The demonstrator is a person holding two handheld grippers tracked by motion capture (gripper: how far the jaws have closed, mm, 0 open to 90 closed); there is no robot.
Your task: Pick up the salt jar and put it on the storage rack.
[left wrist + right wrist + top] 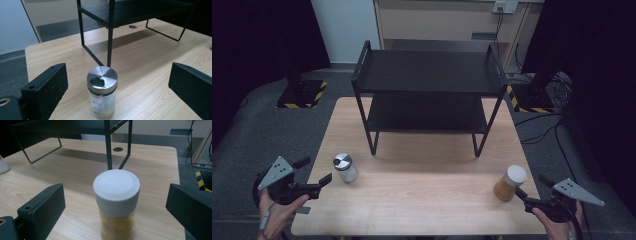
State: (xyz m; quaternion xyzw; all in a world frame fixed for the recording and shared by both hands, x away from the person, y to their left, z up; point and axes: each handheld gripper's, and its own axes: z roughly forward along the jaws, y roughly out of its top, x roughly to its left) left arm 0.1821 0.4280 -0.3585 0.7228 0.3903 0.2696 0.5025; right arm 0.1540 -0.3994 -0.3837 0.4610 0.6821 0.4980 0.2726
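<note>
A clear glass jar with a metal shaker lid (345, 167) stands upright on the left of the wooden table (422, 205). My left gripper (318, 170) is just left of it, open. In the left gripper view the jar (102, 92) sits between the spread jaws of that gripper (118, 77), untouched. A jar of orange powder with a white lid (510, 183) stands at the right. My right gripper (530, 185) is open beside it. In the right gripper view this jar (116, 195) lies between the wide jaws of the gripper (115, 202), with gaps on both sides.
A black two-tier metal rack (427, 95) stands at the back of the table, its legs (110, 32) just beyond the left jar. Table edges lie close to both grippers. Cables (542, 130) trail on the floor at the right. Hazard-taped stands (302, 95) flank the table.
</note>
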